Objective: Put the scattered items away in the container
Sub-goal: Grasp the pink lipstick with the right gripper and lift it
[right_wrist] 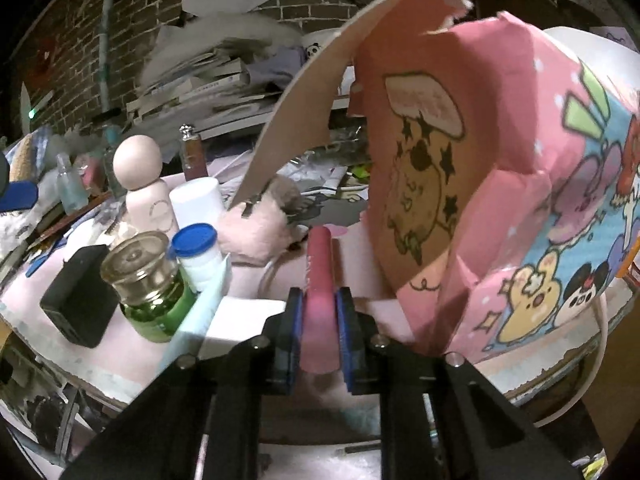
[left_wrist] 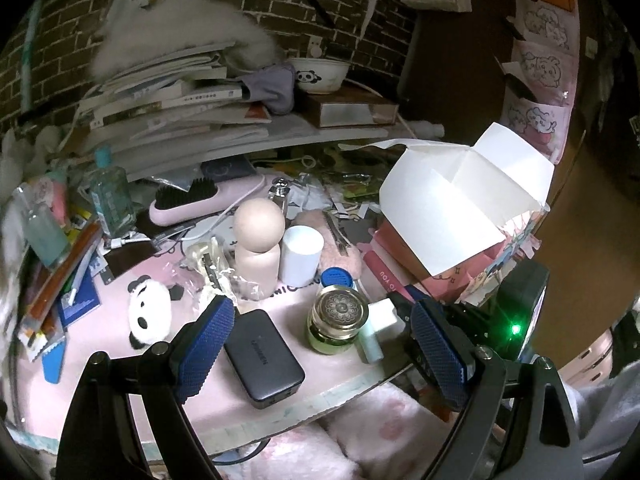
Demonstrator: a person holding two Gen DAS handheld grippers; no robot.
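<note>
While clamped tight on a pink tube point(right_wrist: 318, 276), right gripper point(right_wrist: 319, 322) up close to the pink box point(right_wrist: 500, 200), box flaps open, tube tip pointing at the box's left side. Left gripper point(left_wrist: 320, 344) wide apart, holding nothing, over the desk edge point(left_wrist: 340, 394). Between its blue pads point(left_wrist: 208, 344): black charger point(left_wrist: 262, 358) and green jar point(left_wrist: 337, 320), side by side. Farther back, wooden doll point(left_wrist: 258, 242) touching white cup point(left_wrist: 301, 255). Panda toy point(left_wrist: 150, 316) off to the left.
</note>
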